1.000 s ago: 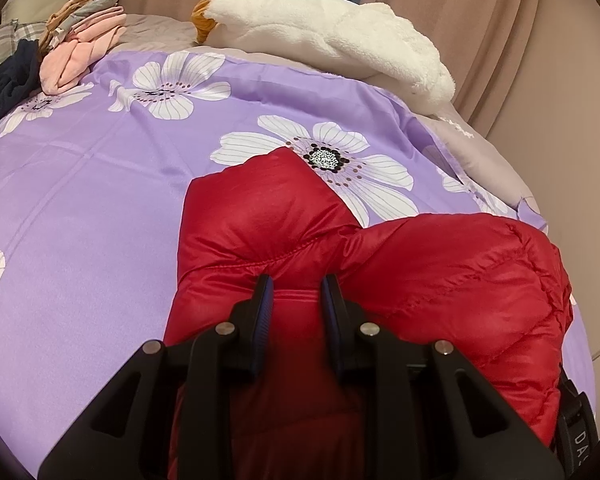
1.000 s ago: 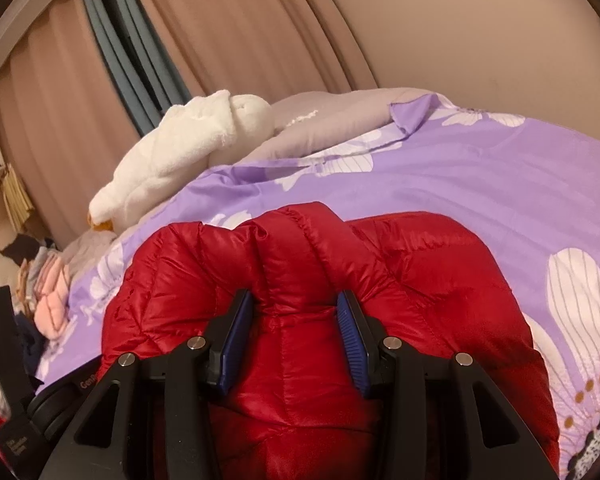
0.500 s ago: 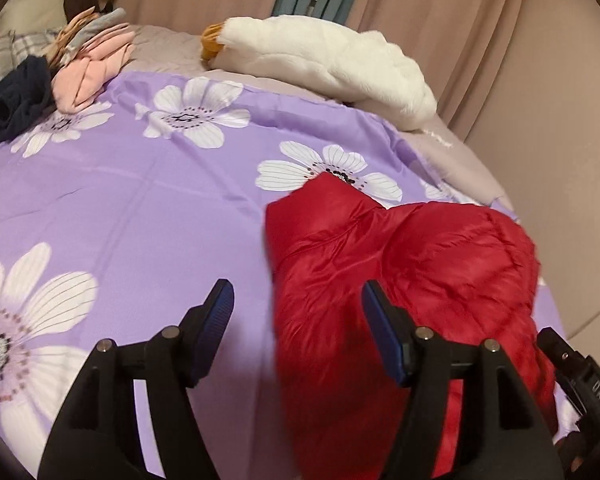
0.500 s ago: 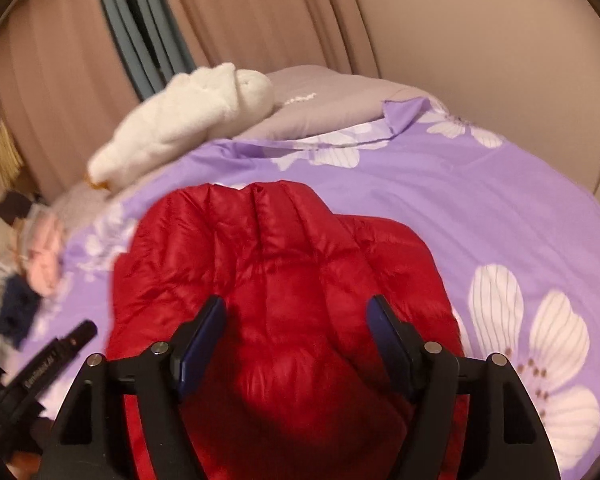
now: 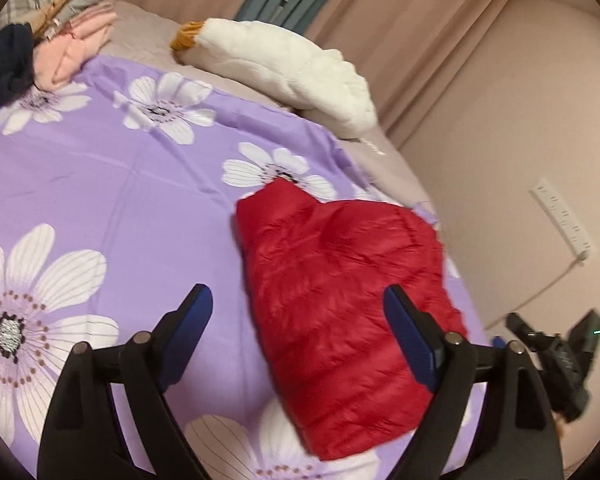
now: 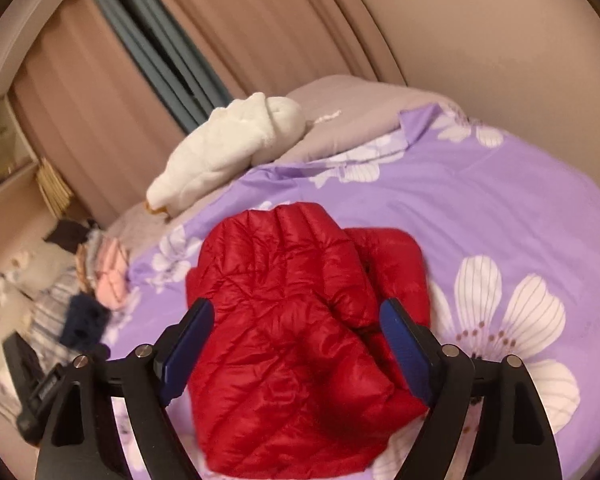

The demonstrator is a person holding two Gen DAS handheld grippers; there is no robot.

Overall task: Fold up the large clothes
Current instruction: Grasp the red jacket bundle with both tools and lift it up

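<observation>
Two hand-held grippers, left [image 5: 298, 320] and right [image 6: 296, 332], hover released above one folded red jacket [image 5: 340, 280].

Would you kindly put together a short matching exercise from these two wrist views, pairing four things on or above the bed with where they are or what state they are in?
Things:
1. red down jacket
2. white plush toy
3. pile of pink and dark clothes
4. left gripper

Place or state:
A. jaws wide open, holding nothing
B. folded into a compact bundle on the purple flowered bedspread
C. at the far left corner of the bed
D. lying at the head of the bed in front of the curtains

Pairs: 1-B, 2-D, 3-C, 4-A
</observation>
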